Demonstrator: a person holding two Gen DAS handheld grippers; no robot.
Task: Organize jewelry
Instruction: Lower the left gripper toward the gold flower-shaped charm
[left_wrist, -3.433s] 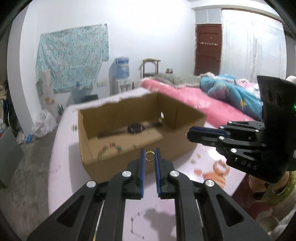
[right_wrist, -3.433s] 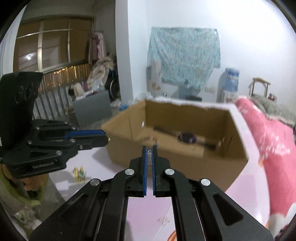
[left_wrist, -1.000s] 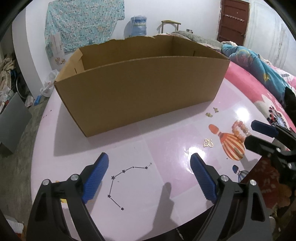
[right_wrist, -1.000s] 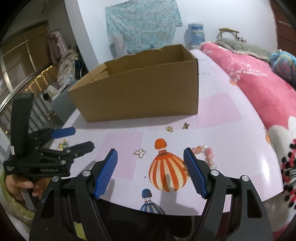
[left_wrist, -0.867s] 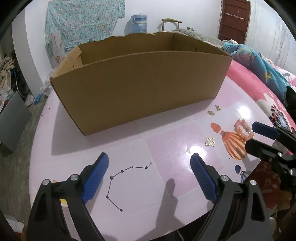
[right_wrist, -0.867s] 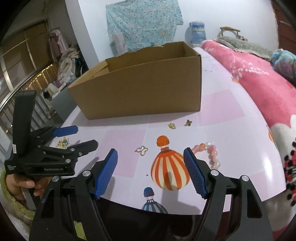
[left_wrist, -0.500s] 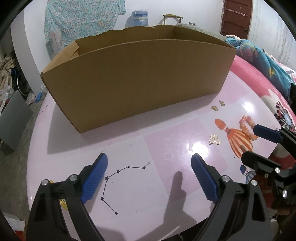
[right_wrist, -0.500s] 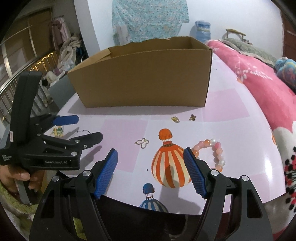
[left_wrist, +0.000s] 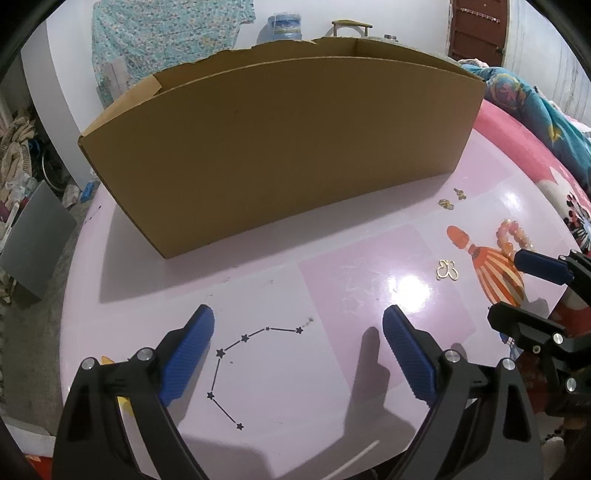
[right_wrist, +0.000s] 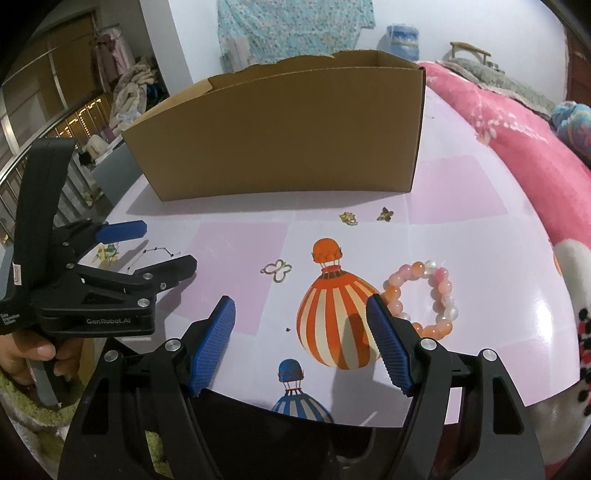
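Observation:
A brown cardboard box (left_wrist: 280, 147) stands on the pink table (left_wrist: 332, 376); it also shows in the right wrist view (right_wrist: 288, 136). On the table lie a pink bead bracelet (right_wrist: 424, 295), a gold butterfly piece (right_wrist: 276, 270) and two small gold earrings (right_wrist: 349, 218) (right_wrist: 385, 213). In the left wrist view the bracelet (left_wrist: 511, 236), the butterfly (left_wrist: 447, 269) and the earrings (left_wrist: 447, 203) lie at right. My left gripper (left_wrist: 297, 345) is open and empty above the table's near edge. My right gripper (right_wrist: 301, 325) is open and empty, just in front of the bracelet.
The table is round with balloon prints (right_wrist: 334, 317) and a star-line print (left_wrist: 236, 365). A pink bed (right_wrist: 517, 110) lies to the right. A grey panel (left_wrist: 33, 236) and clutter are on the floor at left. The other gripper shows in each view (right_wrist: 110, 280) (left_wrist: 546, 295).
Earlier both grippers were shut on small jewelry above the box. Now both are open and empty, lowered in front of the box. Over the last second both have crept a little forward.

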